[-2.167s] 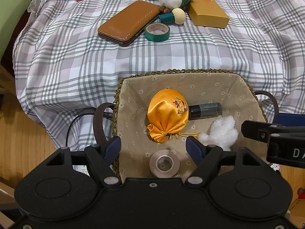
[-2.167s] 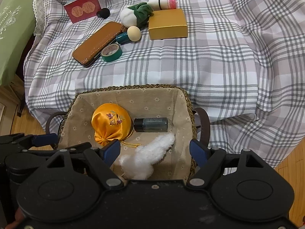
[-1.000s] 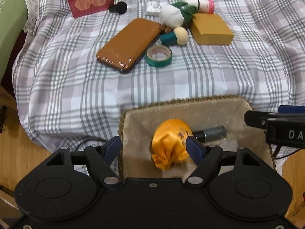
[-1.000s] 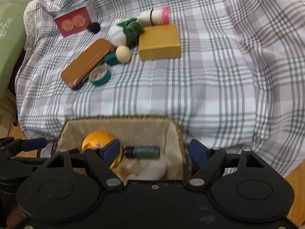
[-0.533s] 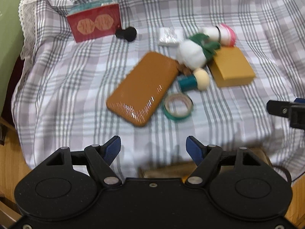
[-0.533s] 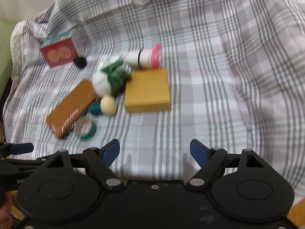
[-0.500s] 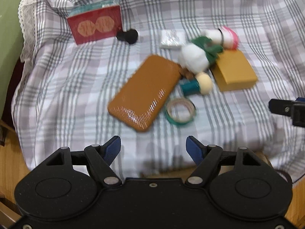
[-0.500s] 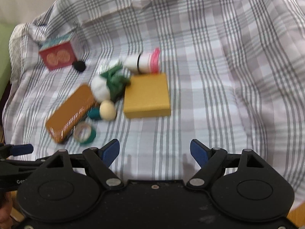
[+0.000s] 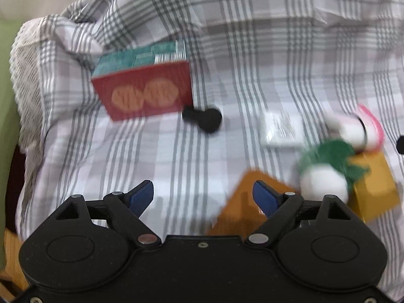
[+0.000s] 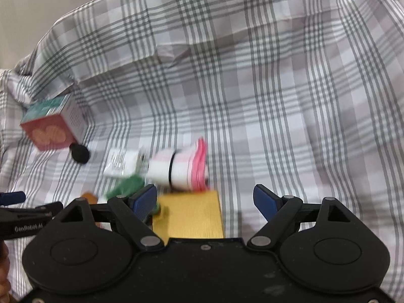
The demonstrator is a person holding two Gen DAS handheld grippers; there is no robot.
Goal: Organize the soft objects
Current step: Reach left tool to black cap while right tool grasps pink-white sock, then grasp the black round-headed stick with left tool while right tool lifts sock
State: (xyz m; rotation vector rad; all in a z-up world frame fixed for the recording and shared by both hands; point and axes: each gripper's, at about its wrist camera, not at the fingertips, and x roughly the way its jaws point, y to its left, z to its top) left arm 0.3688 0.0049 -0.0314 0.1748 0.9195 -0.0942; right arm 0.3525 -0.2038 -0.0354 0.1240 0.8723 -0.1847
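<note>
Hovering above the checked cloth [image 10: 277, 101] that covers the surface, both grippers hang empty. The left gripper [image 9: 203, 194] has its fingers spread with nothing between them; its jaws have just been opening. The right gripper [image 10: 205, 199] is likewise spread and bare, its jaws also just opening, probably to be ready for the next soft thing. The likeliest picks are the white and green plush toy [image 9: 325, 174], which lies right of the left gripper and touches the yellow box [image 9: 373, 189], and the rolled pink and white cloth [image 10: 181, 166], which lies just beyond that box, ahead of the right gripper. Hard things sit among them: a red carton [image 9: 144, 93], a brown case [image 9: 242, 209] and a small black knob [image 9: 207, 118]. Blur hides fine detail.
</note>
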